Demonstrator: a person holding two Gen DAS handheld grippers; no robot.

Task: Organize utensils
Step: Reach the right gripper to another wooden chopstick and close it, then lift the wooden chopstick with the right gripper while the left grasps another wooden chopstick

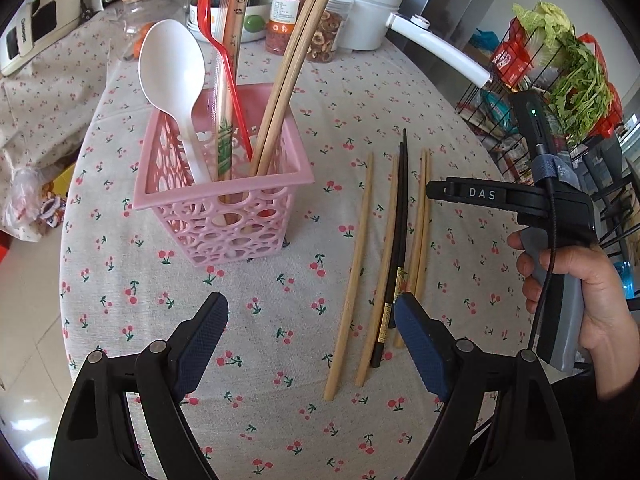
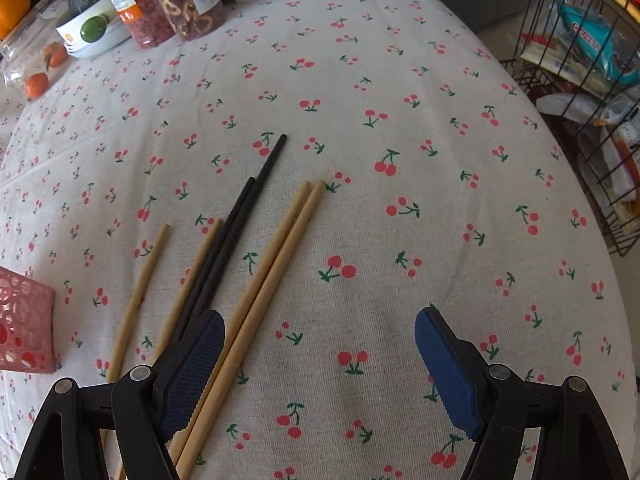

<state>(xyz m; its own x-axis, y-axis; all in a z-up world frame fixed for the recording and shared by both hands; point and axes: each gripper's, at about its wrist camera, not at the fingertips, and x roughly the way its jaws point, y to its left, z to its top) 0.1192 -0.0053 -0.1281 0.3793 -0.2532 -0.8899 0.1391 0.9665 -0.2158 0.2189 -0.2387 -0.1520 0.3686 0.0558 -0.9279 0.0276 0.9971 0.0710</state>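
Where the cherry-print cloth covered the table (image 1: 280, 420), a pink openwork basket (image 1: 224, 208) stood upright toward its left side, holding a white spoon (image 1: 172, 68), a red fork (image 1: 212, 32), a patterned chopstick pair (image 1: 234, 40) and a plain wooden pair (image 1: 296, 60), all leaning out of its top. To the right of the basket, well apart from it, loose chopsticks lay flat on the cloth in a rough fan: a single wooden stick (image 1: 352, 280), a second wooden stick (image 1: 380, 272) just beside a black pair (image 1: 400, 220), and a wooden pair (image 1: 422, 220) farthest right. The left claw (image 1: 310, 336) hung over bare cloth in front of the basket, jaws spread wide, nothing between them, its right finger overlapping the near ends of the loose sticks. The right claw (image 2: 320, 364), held in a hand (image 1: 580, 292), pointed down at the cloth, jaws spread and empty; its left finger (image 2: 192, 372) lay over the black pair (image 2: 236, 232), with the wooden pair (image 2: 272, 272) just inside that finger. At the table's far edge stood two jars (image 2: 160, 4), a white bowl (image 2: 92, 32) and a white pot (image 1: 360, 4). A wire rack (image 2: 592, 80) of groceries stood beside the table.
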